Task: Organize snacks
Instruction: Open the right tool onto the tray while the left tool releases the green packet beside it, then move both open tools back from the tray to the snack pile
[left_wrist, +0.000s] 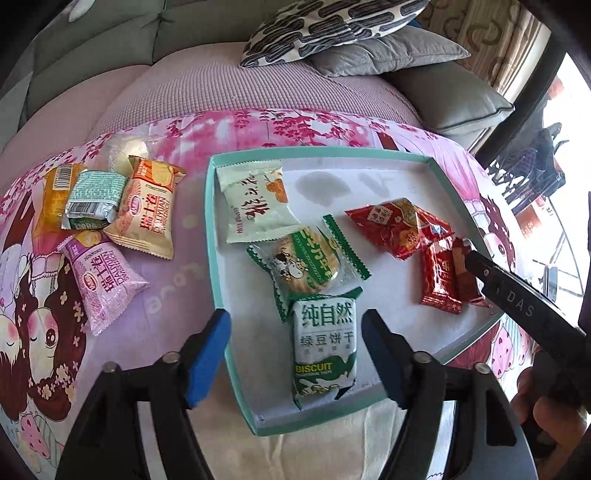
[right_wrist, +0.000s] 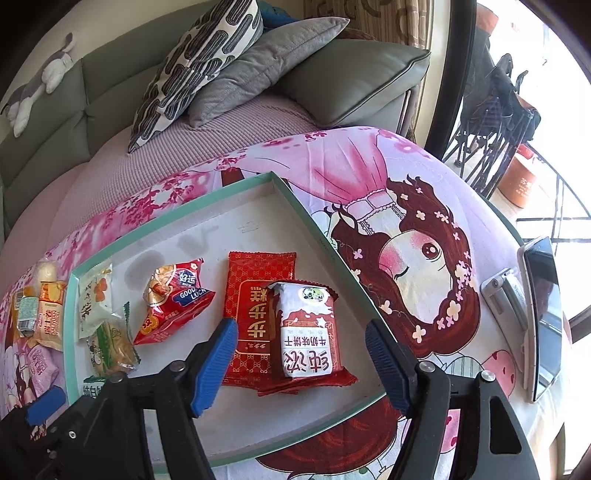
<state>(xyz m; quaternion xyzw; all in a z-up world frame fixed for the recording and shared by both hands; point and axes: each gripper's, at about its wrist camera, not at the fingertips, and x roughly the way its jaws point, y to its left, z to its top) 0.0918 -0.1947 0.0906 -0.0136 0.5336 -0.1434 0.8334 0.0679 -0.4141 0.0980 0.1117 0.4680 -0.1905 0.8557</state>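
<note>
Left wrist view: the left gripper (left_wrist: 295, 360) stood wide at lower centre, pads clear of the green biscuit packet (left_wrist: 325, 354) lying between them in the teal-rimmed tray (left_wrist: 218, 236). A round cracker packet (left_wrist: 308, 264) lay just above it. Four loose snack packets (left_wrist: 110, 229) lay on the cartoon-print cloth (left_wrist: 177, 280) at left.

Right wrist view: the right gripper (right_wrist: 301, 363) stood wide, gripping nothing. A white-and-red biscuit packet (right_wrist: 308, 330) lay between its pads, resting on a flat red packet (right_wrist: 255, 314).
</note>
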